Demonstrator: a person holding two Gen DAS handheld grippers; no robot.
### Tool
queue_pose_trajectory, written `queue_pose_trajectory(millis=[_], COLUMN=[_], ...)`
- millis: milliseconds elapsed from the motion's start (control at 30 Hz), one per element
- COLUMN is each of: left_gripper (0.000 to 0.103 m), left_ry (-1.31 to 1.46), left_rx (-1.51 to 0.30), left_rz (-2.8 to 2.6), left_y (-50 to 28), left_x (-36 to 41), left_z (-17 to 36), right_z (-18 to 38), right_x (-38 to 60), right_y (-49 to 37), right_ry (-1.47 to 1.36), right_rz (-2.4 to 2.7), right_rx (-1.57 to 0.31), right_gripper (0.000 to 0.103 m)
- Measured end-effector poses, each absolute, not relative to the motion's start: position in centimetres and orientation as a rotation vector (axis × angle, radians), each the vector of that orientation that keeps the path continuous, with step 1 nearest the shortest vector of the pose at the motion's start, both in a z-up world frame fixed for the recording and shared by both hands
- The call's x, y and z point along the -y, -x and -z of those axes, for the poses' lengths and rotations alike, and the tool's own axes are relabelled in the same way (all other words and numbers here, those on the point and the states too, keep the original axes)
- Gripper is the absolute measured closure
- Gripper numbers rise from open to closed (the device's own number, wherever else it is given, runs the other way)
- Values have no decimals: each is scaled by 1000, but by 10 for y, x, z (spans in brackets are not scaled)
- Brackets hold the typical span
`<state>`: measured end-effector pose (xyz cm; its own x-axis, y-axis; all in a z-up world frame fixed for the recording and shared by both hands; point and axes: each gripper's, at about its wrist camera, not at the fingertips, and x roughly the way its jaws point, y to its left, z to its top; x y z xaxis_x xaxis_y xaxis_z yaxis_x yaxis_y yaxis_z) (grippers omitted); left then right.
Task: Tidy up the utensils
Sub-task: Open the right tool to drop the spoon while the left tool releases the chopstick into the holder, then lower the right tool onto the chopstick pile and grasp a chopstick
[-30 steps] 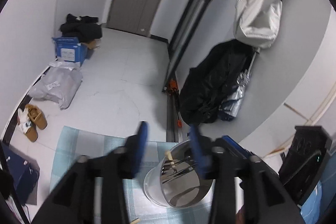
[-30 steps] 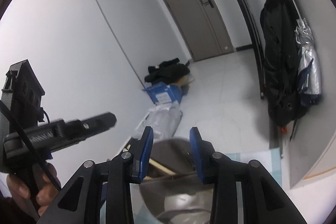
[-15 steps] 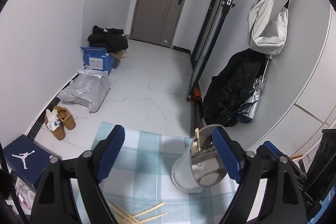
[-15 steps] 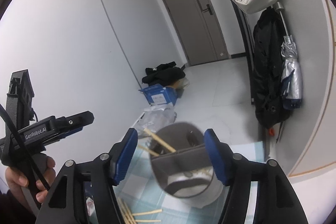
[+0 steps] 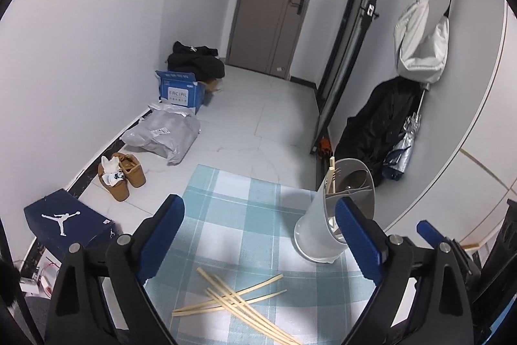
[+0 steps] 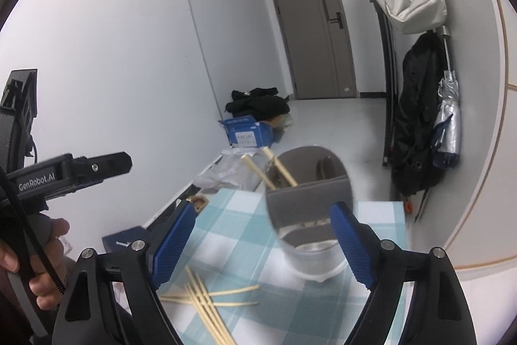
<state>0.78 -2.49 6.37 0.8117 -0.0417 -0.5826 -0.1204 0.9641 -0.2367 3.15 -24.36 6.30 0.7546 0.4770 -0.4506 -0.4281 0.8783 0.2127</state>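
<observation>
Both grippers have drawn back from the utensil holder since a second ago, and loose chopsticks now show below it. Left gripper (image 5: 260,235) and right gripper (image 6: 263,240) are each opening wide, jaws empty. Between the right gripper's blue fingers (image 6: 174,240), at 12 o'clock, stands the utensil holder (image 6: 308,206) on the checked cloth (image 5: 239,215), two chopsticks inside. Loose chopsticks (image 5: 237,301) lie crossed at its 7 o'clock. A hand (image 6: 30,261) holds the left gripper.

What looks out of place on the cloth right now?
Loose chopsticks lie crisscrossed on the checked cloth instead of in the metal holder, which already holds a few. The holder stands upright; nothing spilled or damaged.
</observation>
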Motion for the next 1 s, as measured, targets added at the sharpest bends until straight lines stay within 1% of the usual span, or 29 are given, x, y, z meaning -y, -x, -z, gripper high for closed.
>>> queue_pose_trajectory(millis=[67,100,300,400,500,667,1000], left_gripper=[2,1,1,1,1,1,1], left_ry=[281,286,268,247,259,369,478], left_rx=[-600,-589,-580,-604,-616,-733,-829], left_rz=[-65,-74,-59,-48,-52,7,1], left_y=[0,3,14,15,18,-1,-11], left_x=[19,17,13,12,7,-6,-39], left_z=[-61,-59,-42,-29,-15,12,29], right_z=[-60,-58,-40,-29,-15,5,47], right_x=[241,239,230,229,230,219,191], right_y=[-26,-24,-13,-11,-13,-17,-29], right_ry=[-90,-85,-45,-26,-27,25,71], right_rz=[-497,-498,-502,-493,-481,-482,-497], right_rx=[-521,-524,-555,-578,-633,-720,-882], right_gripper=[15,15,12,11,11,11,11])
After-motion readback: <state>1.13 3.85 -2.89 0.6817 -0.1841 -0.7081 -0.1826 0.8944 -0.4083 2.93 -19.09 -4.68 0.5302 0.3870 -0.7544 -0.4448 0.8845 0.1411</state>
